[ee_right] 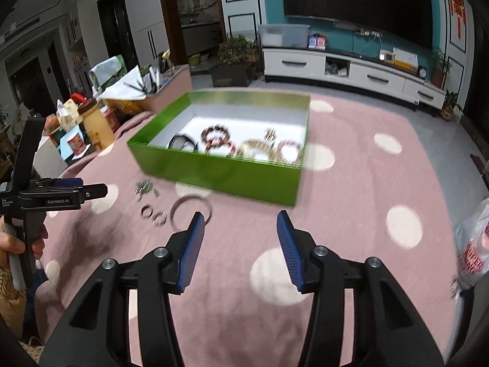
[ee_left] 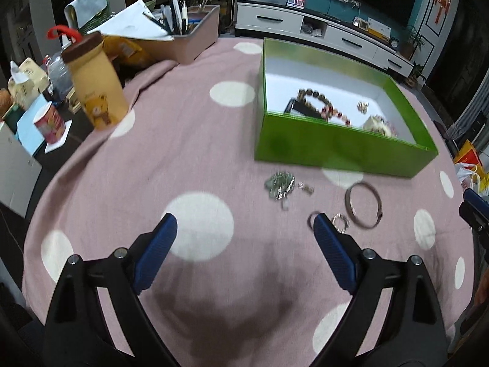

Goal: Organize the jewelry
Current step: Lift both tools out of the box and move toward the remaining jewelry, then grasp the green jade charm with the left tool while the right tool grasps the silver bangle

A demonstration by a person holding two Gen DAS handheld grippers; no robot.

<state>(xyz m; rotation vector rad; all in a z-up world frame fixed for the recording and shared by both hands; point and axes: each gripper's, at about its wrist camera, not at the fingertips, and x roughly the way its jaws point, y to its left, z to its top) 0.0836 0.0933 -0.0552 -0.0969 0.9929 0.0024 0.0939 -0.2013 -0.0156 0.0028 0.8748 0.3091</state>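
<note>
A green box [ee_left: 336, 143] [ee_right: 220, 174] stands on the pink dotted tablecloth and holds several bead bracelets [ee_left: 318, 101] [ee_right: 218, 140]. In front of it on the cloth lie a silver chain heap [ee_left: 279, 186] [ee_right: 144, 187], a metal bangle [ee_left: 363, 205] [ee_right: 186, 206] and two small rings [ee_left: 339, 221] [ee_right: 152, 212]. My left gripper [ee_left: 246, 223] is open and empty, just short of the rings. My right gripper [ee_right: 241, 218] is open and empty, with its left finger over the bangle's near edge. The left gripper also shows in the right wrist view [ee_right: 70, 191].
A yellow bear cup [ee_left: 94, 85], a red can [ee_left: 49, 122], tissues and a pink bin of pens and papers [ee_left: 186, 39] crowd the table's far left. A white plastic bag [ee_right: 473, 244] lies at the right edge. A TV cabinet [ee_right: 351, 70] stands behind.
</note>
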